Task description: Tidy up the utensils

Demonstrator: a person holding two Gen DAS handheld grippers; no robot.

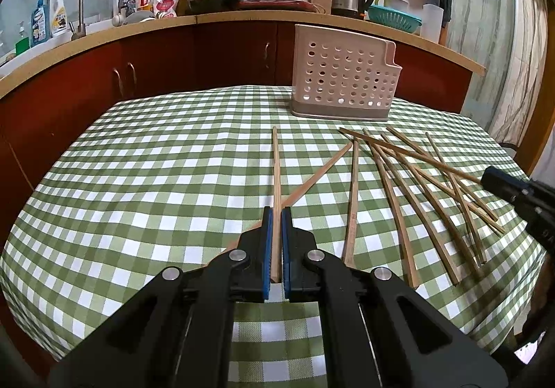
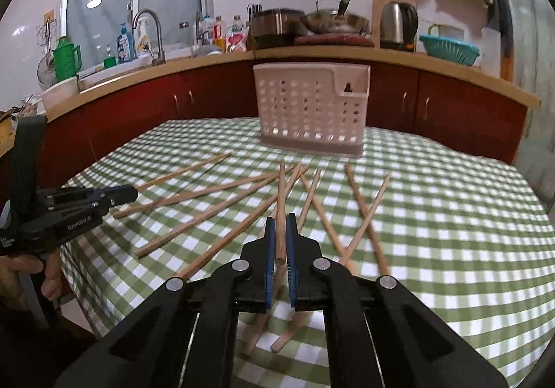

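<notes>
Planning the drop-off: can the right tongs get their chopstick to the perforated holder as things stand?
Probably yes. The right tongs grip one chopstick, and only checked cloth and loose chopsticks lie before the holder; nothing stands between.

The right tongs are clamped on one wooden chopstick, which points toward the perforated utensil holder standing upright at the far side of the checked desk. Loose chopsticks lie scattered and crossing on the desk. The left tongs appear at the left edge, closed.
</notes>
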